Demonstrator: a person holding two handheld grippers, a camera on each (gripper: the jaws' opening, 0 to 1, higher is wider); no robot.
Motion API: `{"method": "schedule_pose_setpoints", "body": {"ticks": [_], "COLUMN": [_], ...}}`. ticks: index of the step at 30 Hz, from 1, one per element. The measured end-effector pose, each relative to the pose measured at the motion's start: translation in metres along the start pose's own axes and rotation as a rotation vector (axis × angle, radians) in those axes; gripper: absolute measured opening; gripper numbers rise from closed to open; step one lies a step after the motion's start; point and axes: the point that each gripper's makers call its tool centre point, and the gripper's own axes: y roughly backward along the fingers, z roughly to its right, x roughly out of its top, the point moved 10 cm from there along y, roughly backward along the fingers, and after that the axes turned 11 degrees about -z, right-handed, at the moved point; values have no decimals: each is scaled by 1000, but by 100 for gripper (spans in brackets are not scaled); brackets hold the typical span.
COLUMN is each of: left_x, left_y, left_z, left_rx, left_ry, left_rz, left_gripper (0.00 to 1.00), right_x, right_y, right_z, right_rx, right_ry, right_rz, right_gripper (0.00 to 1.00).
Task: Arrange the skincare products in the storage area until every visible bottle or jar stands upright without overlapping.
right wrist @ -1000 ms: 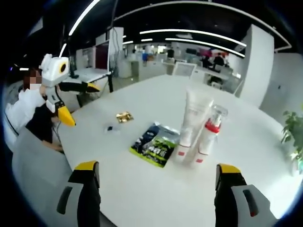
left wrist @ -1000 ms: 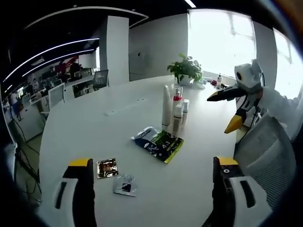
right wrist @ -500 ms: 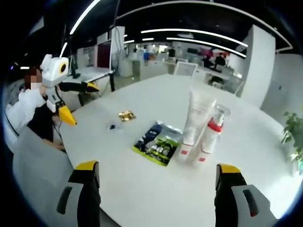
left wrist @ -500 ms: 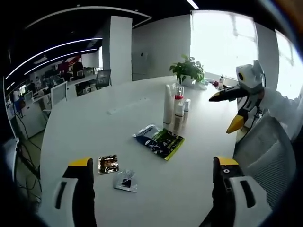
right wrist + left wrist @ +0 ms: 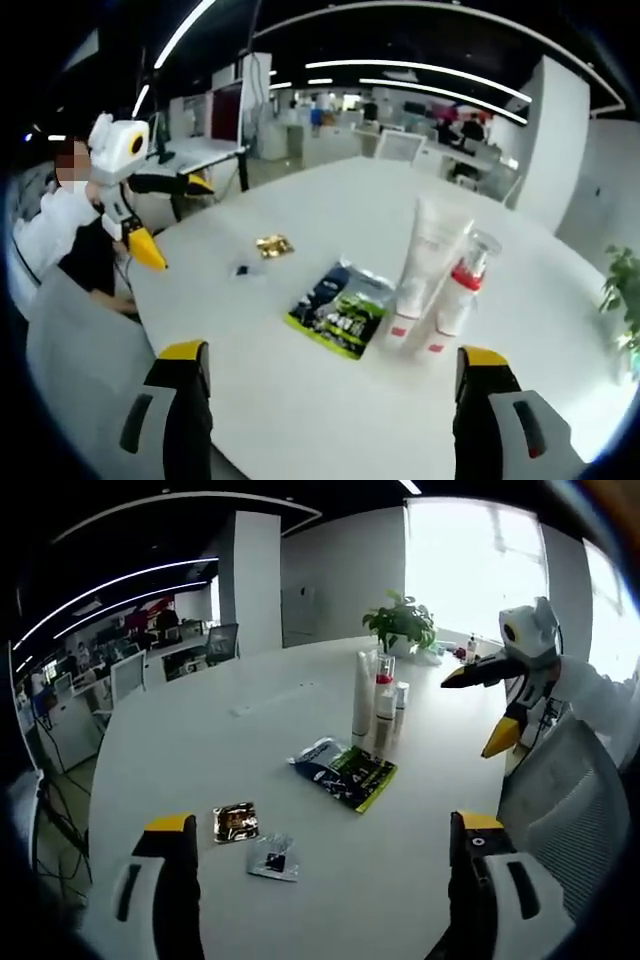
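Left gripper (image 5: pixel 318 825): jaws wide apart, empty.
Right gripper (image 5: pixel 335 358): jaws wide apart, empty.
Tall white tube (image 5: pixel 421 270): upright on white table (image 5: pixel 300 400), touching red-collared pump bottle (image 5: pixel 460 293).
Green-black sachet (image 5: pixel 342 310): flat, just beside the tube.

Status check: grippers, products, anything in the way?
Left gripper and right gripper open, empty. Bottles upright, clustered together. Green sachet flat beside them; two small packets nearer.

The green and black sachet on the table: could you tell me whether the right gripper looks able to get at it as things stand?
Probably yes. The right gripper is open and empty, and bare white table lies between it and the green and black sachet. The upright tubes stand off to one side, not in the path.
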Motion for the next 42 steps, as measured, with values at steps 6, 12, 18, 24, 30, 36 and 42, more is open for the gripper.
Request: {"method": "schedule_pose_setpoints", "body": {"ticks": [6, 12, 18, 24, 30, 36, 42], "left_x": [-4, -8, -11, -15, -19, -21, -21], "left_y": [2, 4, 5, 4, 2, -1, -3], "left_z": [-3, -5, -8, -10, -15, -16, -19], "left_rx": [9, 14, 18, 9, 0, -2, -5], "left_ry": [11, 5, 15, 19, 24, 26, 25], "left_rz": [-1, -11, -11, -18, -20, -28, -28], "left_gripper": [99, 99, 99, 99, 99, 99, 99], "right_x": [5, 12, 20, 28, 36, 40, 48], "right_y": [-6, -16, -27, -38, -54, -71, -85], "right_z": [-4, -11, -19, -26, -32, -43, -50], "right_rx": [10, 27, 62, 74, 91, 114, 126], "right_ry": [4, 27, 59, 83, 106, 128, 159], "right_rz": [0, -9, -22, -15, -29, -43, -49], "right_gripper": [100, 100, 99, 99, 96, 95, 92]}}
